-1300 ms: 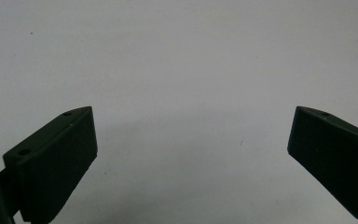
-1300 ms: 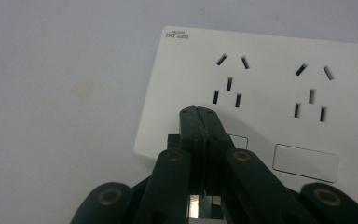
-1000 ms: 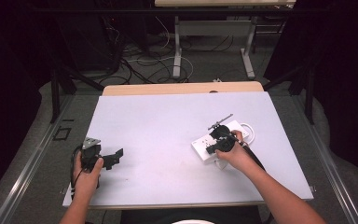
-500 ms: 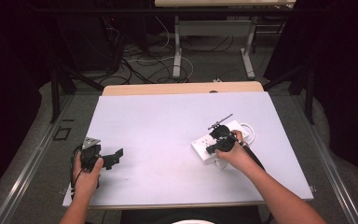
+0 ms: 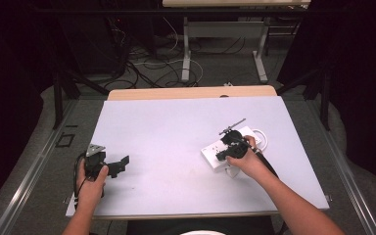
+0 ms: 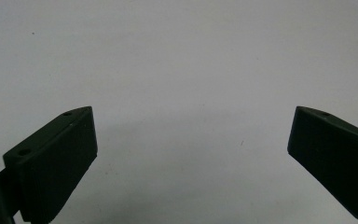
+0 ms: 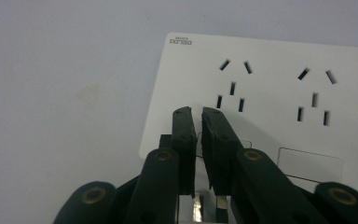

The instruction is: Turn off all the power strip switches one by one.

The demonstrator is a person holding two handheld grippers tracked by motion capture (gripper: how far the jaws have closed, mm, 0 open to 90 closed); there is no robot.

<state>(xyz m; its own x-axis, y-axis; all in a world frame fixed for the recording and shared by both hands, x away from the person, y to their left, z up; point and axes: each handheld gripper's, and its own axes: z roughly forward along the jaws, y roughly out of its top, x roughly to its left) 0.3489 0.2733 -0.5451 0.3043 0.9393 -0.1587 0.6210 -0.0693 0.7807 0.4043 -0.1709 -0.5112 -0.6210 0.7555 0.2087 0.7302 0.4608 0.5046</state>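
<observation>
A white power strip (image 5: 211, 151) (image 7: 270, 79) lies on the right half of the table, with socket holes and flat rectangular switches (image 7: 309, 163) on top. My right gripper (image 5: 221, 154) (image 7: 196, 112) points down at its near-left end, tips just over the strip's face beside a socket. Its jaws have just been opening and stand a narrow slit apart, with nothing between them. My left gripper (image 5: 122, 164) (image 6: 192, 112) is held low over the bare table near the front left. Its jaws are wide apart and hold nothing.
The pale grey table top (image 5: 176, 127) spreads between the two hands. A white cable loop (image 5: 262, 137) curls off the strip's far end. Table legs and loose cables (image 5: 176, 63) lie on the floor beyond the far edge.
</observation>
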